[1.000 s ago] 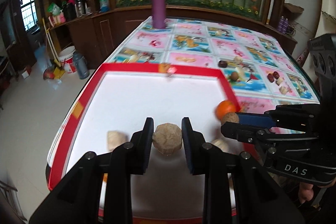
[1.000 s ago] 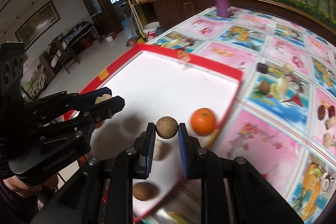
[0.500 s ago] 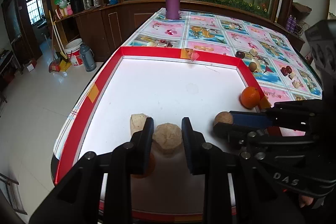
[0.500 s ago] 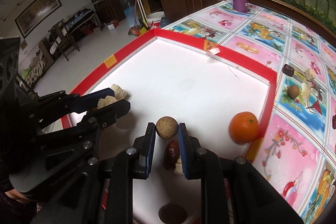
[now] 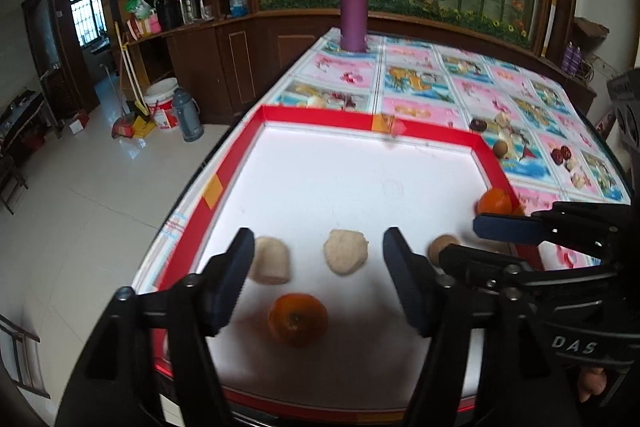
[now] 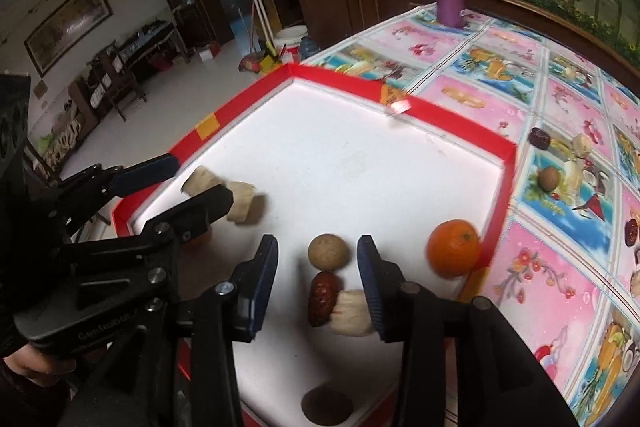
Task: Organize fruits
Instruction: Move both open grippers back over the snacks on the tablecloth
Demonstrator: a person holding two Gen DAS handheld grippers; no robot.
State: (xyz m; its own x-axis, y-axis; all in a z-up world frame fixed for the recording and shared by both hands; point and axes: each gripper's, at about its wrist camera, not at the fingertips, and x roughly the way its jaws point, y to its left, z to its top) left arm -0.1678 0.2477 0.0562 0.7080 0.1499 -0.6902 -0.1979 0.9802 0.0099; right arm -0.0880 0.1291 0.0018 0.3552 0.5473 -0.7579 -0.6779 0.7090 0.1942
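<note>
A white board with a red border (image 5: 344, 119) lies on the table. My left gripper (image 5: 318, 247) is open; a pale beige lump (image 5: 346, 257) rests on the board between its fingers, beside a second pale lump (image 5: 270, 261) and an orange (image 5: 298, 319). My right gripper (image 6: 318, 255) is open around a round brown fruit (image 6: 327, 251) that sits on the board. Just behind it lie a red date (image 6: 322, 299) and a pale piece (image 6: 354, 313). Another orange (image 6: 454, 253) sits by the board's right border. The right gripper also shows in the left wrist view (image 5: 472, 239).
A purple bottle (image 5: 353, 11) stands at the table's far end. Small fruits lie on the patterned tablecloth right of the board: a dark date (image 6: 540, 138) and a brown ball (image 6: 549, 179). A brown fruit (image 6: 327, 405) sits at the board's near edge. Floor drops off left.
Both grippers have opened. The beige lump left my left fingers and the round brown fruit left my right fingers; both now rest on the white board.
</note>
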